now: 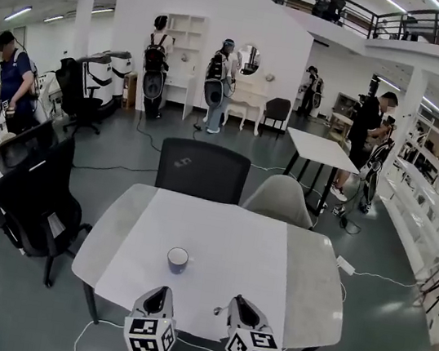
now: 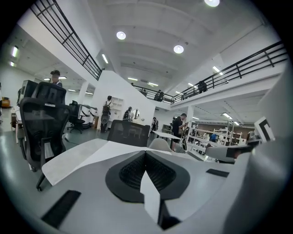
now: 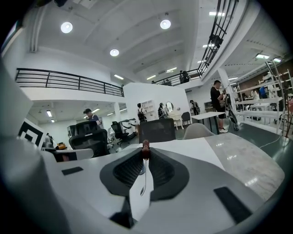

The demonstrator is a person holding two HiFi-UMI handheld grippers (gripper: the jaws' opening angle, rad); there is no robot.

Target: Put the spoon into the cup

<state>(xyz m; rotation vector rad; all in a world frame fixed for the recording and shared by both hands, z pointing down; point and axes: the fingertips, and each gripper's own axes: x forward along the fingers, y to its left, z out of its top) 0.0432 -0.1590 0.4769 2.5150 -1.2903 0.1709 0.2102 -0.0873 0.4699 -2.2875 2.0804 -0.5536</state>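
A small dark blue cup with a pale inside stands upright on the white table, slightly left of centre. Both grippers hover over the table's near edge, pointing at the far side. My right gripper is to the near right of the cup and is shut on the spoon. The spoon's thin handle is pinched at the jaw tips, with its reddish-brown end poking above them and the rest hanging down between the pads. My left gripper is just in front of the cup, its pads meeting at the tips with nothing between them.
A dark chair and a beige chair are at the table's far side. A black office chair stands to the left. A power strip and cables lie on the floor at the right. Several people stand far off.
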